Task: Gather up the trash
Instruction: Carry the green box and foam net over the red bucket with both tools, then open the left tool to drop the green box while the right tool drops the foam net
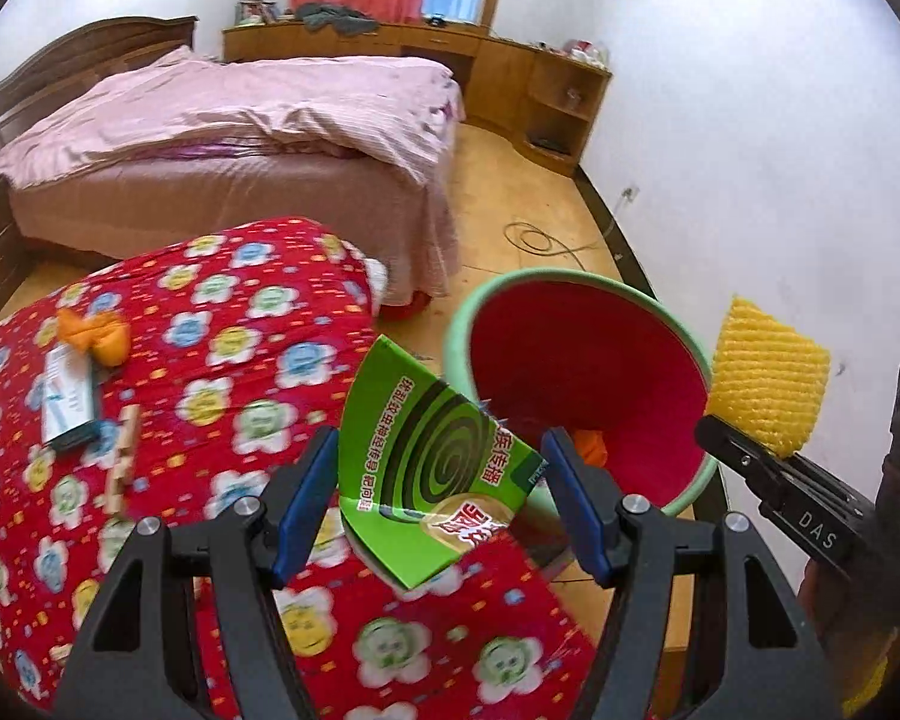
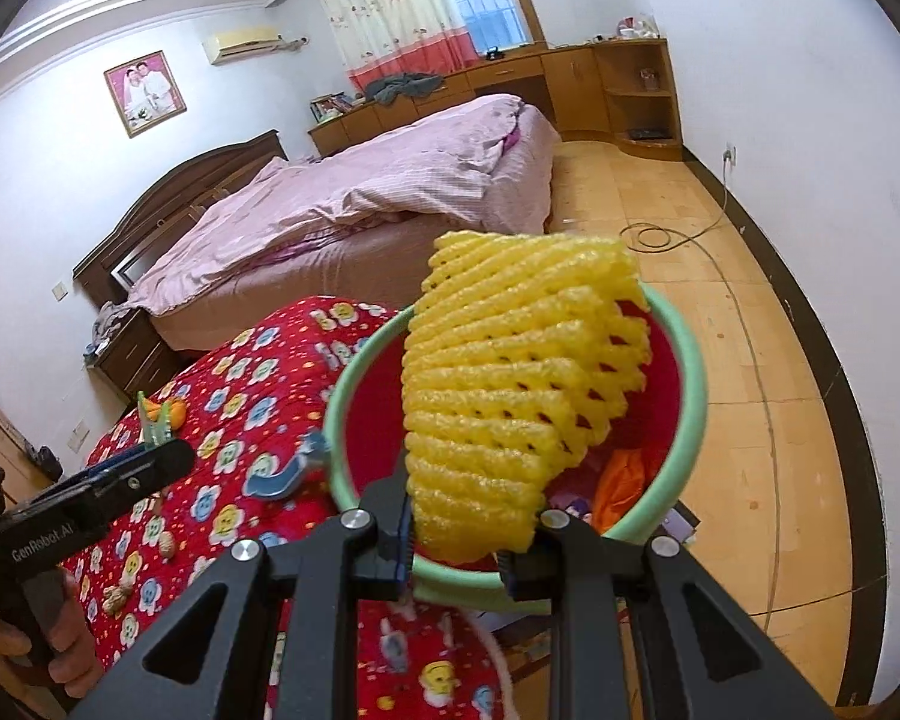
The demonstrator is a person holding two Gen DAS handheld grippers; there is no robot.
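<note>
While clamped narrow on yellow foam net (image 2: 504,384), right gripper (image 2: 459,546) over bin (image 2: 690,384); net's long axis upright. Left gripper (image 1: 438,498) wide around green box (image 1: 432,468), corner-up, unreleased. Orange wrapper (image 2: 621,474) binned. Remaining on quilt (image 1: 222,324): orange peel (image 1: 96,333), carton (image 1: 69,396).

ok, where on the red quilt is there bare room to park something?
Free: the red quilt between the orange wrapper and the green bin, and its near stretch below the left gripper. Crowded: the left edge, with wrapper, white box and wooden clip close together.
</note>
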